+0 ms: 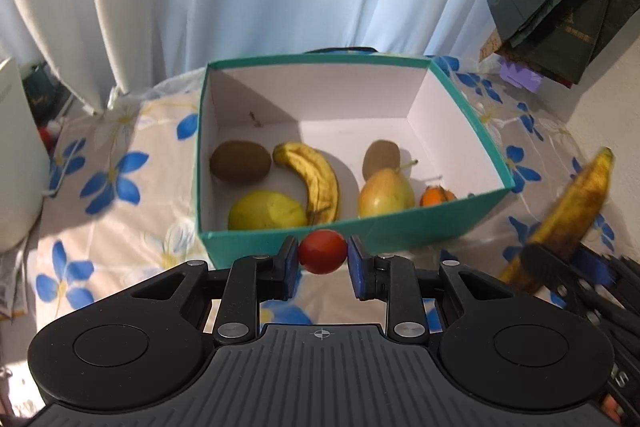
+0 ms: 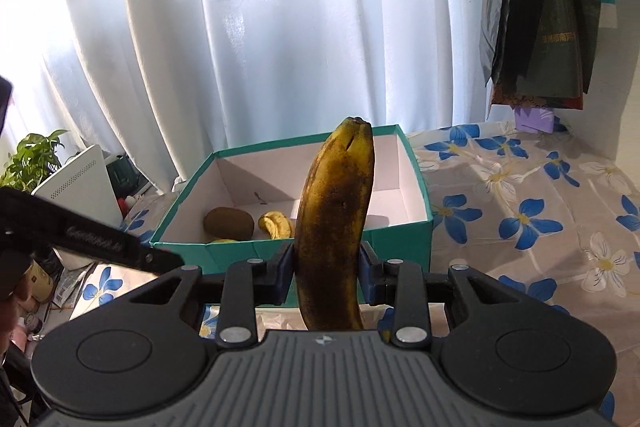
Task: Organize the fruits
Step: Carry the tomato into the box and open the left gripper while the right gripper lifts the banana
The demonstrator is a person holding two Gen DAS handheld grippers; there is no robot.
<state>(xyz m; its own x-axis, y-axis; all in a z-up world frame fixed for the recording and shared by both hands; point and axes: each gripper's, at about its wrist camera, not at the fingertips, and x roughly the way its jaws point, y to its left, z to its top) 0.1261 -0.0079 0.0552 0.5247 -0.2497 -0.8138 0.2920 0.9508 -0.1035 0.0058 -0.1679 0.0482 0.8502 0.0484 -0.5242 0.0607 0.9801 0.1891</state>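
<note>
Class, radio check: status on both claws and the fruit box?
Left claw shut on red tomato. Right claw shut on spotted banana. Teal box ahead, six fruits inside. Path clear.

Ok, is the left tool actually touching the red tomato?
Touching. The left wrist view shows the left tool with both blue pads pressed on opposite sides of the red tomato, holding it just before the teal box.

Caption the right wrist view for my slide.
Right gripper holds a spotty banana upright before the teal box.
</note>
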